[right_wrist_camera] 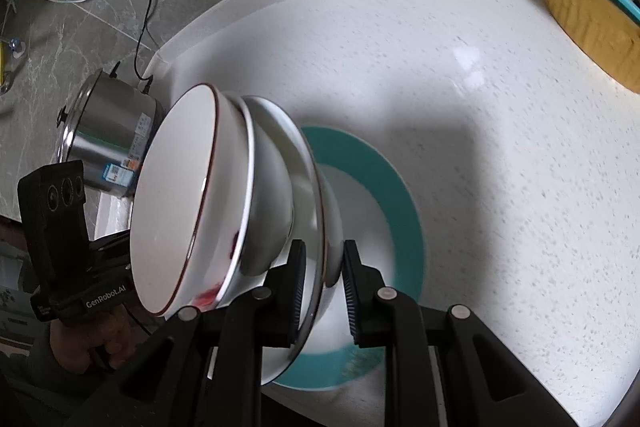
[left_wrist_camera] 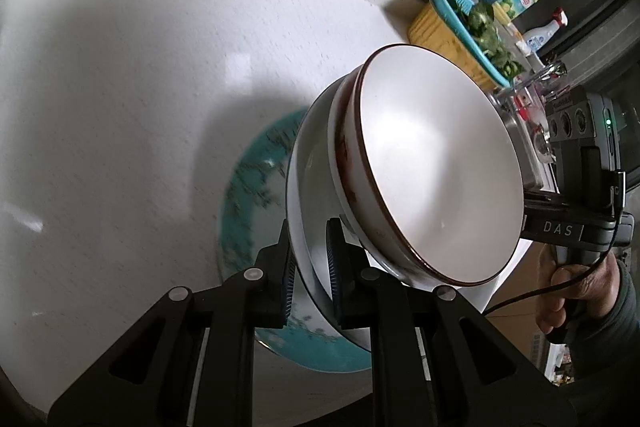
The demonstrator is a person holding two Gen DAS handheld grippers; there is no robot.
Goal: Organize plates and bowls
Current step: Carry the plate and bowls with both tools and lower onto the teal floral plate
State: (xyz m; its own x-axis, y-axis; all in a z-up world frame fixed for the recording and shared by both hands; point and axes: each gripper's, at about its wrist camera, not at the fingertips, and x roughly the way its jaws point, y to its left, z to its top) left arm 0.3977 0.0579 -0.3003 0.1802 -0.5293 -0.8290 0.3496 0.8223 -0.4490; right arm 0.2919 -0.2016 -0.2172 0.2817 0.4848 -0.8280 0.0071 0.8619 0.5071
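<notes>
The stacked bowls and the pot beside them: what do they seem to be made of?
The bowls look like glazed white ceramic: smooth, glossy, with soft reflections and a thin brown rim line. The pot looks like polished stainless steel, given its mirror-like silver wall.

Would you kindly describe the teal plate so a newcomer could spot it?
On the white speckled countertop, look under the stack of white bowls that both tools hold. The teal plate lies there, the only dish with a broad teal rim.
</notes>
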